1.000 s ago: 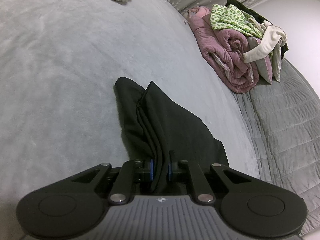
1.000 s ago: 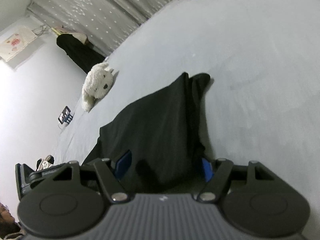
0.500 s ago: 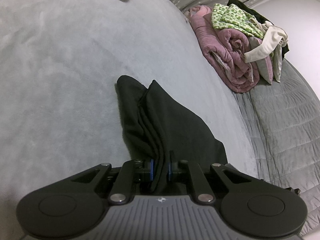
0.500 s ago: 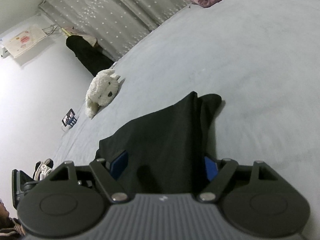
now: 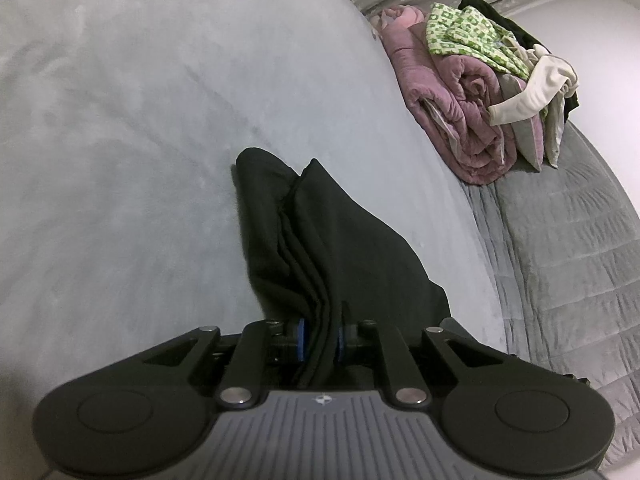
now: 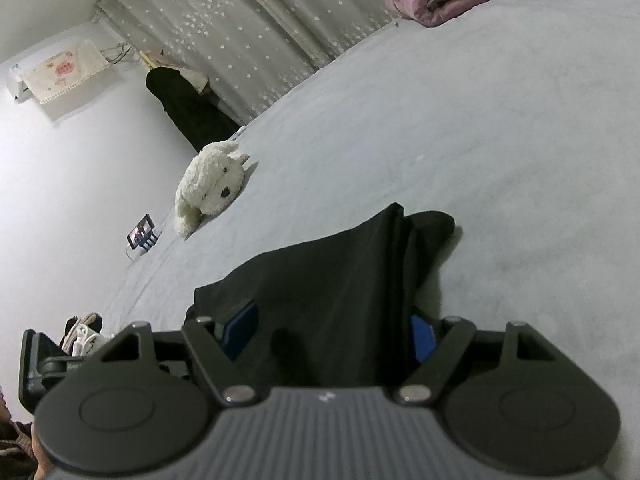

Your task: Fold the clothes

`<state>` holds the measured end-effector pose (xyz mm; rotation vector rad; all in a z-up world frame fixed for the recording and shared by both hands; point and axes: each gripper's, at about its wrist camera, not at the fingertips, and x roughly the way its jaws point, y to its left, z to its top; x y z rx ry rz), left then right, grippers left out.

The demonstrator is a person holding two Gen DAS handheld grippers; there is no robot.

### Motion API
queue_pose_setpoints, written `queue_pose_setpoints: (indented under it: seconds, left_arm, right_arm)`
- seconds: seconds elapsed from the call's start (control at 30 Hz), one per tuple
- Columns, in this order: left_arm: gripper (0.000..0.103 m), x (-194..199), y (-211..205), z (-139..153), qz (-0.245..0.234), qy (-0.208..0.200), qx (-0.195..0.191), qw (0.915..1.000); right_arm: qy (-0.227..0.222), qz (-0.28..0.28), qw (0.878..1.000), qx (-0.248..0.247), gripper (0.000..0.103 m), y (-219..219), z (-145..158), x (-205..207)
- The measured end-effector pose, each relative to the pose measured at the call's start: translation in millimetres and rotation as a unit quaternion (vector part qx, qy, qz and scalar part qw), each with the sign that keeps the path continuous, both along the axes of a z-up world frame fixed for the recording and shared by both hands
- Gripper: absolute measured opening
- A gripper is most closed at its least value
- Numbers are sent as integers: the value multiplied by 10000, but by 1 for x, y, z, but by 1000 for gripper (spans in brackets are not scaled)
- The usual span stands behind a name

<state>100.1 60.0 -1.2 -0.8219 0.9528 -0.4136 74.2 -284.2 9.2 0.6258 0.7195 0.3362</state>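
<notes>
No legible text or labels.

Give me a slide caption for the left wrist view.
Left gripper pinches a folded black garment on the grey bed, clothes pile beyond.

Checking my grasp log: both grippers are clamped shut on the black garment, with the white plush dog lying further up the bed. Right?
Not quite. Only the left gripper is clamped shut on the black garment; the right wrist view shows the right gripper open, cloth between its spread fingers. The white plush dog does lie further up the bed.
</notes>
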Motion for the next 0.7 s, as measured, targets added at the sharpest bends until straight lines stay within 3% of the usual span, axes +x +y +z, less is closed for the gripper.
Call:
queue_pose_setpoints:
  seconds: [0.23, 0.37, 0.53, 0.6, 0.7]
  left_arm:
    - [14, 6, -1, 0, -69, -6, -39, 10000]
    - [20, 5, -5, 5, -126, -100, 154, 9998]
    - [23, 2, -10, 12, -205, -236, 431, 9986]
    - [23, 1, -12, 15, -236, -291, 541, 9978]
    - [23, 1, -14, 16, -255, -320, 621, 9972]
  right_arm:
    - [3, -18, 10000, 25, 73, -2, -1, 0]
    - [48, -97, 9999, 71, 67, -6, -1, -1]
    - [145, -293, 9994, 70, 47, -10, -2, -2]
    - [186, -401, 9990, -39, 27, -11, -3, -3]
    - [208, -453, 9987, -47, 19, -13, -5, -3]
